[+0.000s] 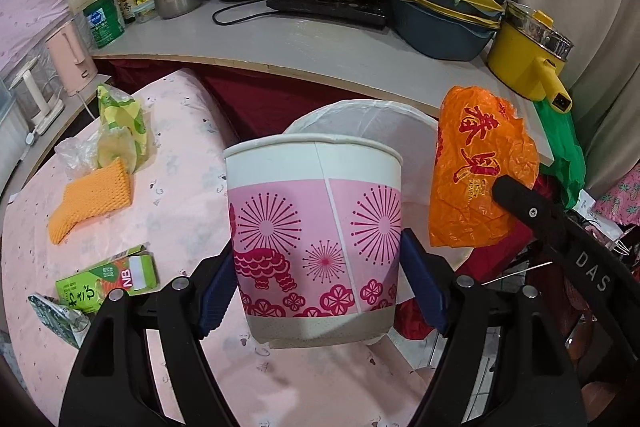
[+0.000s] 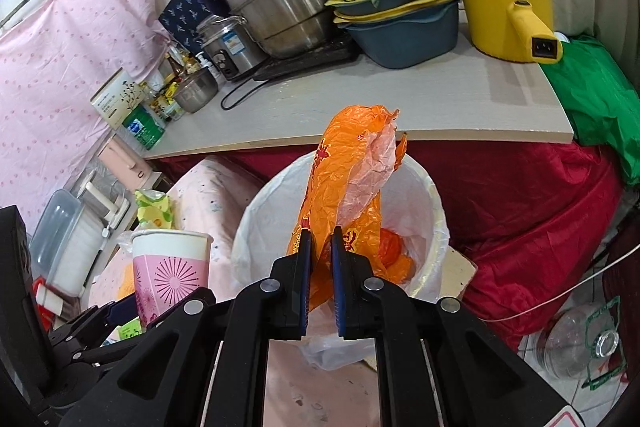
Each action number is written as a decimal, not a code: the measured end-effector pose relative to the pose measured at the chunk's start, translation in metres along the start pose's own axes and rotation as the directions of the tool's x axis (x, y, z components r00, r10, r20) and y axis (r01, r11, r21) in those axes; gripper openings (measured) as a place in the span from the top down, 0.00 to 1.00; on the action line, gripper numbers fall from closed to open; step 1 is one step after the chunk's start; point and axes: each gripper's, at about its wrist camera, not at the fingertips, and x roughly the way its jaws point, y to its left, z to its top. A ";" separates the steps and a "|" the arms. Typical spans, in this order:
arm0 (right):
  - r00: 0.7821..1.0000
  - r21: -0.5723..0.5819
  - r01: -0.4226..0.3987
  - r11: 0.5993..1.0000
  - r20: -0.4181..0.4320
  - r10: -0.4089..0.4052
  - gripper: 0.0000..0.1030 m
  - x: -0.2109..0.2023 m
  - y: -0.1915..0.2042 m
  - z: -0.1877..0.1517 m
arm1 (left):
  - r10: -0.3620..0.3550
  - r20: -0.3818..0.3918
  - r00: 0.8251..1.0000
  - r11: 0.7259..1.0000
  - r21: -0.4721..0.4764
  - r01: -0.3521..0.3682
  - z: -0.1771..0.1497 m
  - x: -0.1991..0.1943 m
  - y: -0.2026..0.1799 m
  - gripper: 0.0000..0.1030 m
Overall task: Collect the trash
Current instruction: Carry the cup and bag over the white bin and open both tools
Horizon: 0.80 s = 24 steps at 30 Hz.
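My left gripper (image 1: pixel 320 267) clasps a pink-and-white paper cup (image 1: pixel 316 227) printed with red fireworks, its blue pads pressed against both sides, held upright above the pink cloth-covered table (image 1: pixel 168 155). My right gripper (image 2: pixel 320 283) pinches a crumpled orange plastic bag (image 2: pixel 344 179) directly over the round bin lined with a white bag (image 2: pixel 256 223). A green carton (image 1: pixel 108 281), an orange sponge (image 1: pixel 92 201) and a yellow-green wrapper (image 1: pixel 120 125) lie on the table.

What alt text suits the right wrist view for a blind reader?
The right gripper grips an orange plastic bag above a white-lined trash bin. A pink-patterned paper cup is at left, in front of a cluttered countertop.
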 end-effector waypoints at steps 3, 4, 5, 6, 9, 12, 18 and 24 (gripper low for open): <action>1.000 0.006 0.013 1.000 -0.006 -0.013 0.91 0.005 -0.006 0.000 | -0.018 -0.015 1.000 1.000 0.008 0.018 0.003 0.013 -0.007 0.28; 1.000 0.008 0.018 1.000 -0.008 -0.018 0.91 0.007 -0.008 0.000 | -0.023 -0.019 1.000 1.000 0.008 0.023 0.003 0.017 -0.008 0.28; 1.000 0.010 0.022 1.000 -0.009 -0.022 0.91 0.009 -0.009 0.000 | -0.025 -0.020 0.999 1.000 0.009 0.025 0.004 0.021 -0.010 0.28; 1.000 0.013 0.025 1.000 -0.011 -0.025 0.91 0.011 -0.011 0.001 | -0.025 -0.022 0.999 1.000 0.008 0.025 0.004 0.024 -0.011 0.28; 0.999 0.016 0.032 0.999 -0.018 -0.032 0.91 0.017 -0.013 0.002 | -0.032 -0.035 0.999 0.999 -0.003 0.032 0.007 0.034 -0.010 0.28; 0.999 0.016 0.035 0.999 -0.025 -0.034 0.90 0.023 -0.013 0.003 | -0.036 -0.043 0.998 0.999 -0.023 0.035 0.008 0.041 -0.005 0.23; 0.999 0.009 0.034 0.999 -0.035 -0.034 0.89 0.032 -0.009 0.003 | -0.028 -0.022 0.999 0.999 -0.039 0.028 0.009 0.041 0.005 0.17; 0.998 -0.010 0.026 1.000 -0.050 -0.027 0.85 0.041 0.003 0.001 | -0.012 -0.025 1.000 0.997 -0.076 0.010 0.007 0.040 0.022 0.17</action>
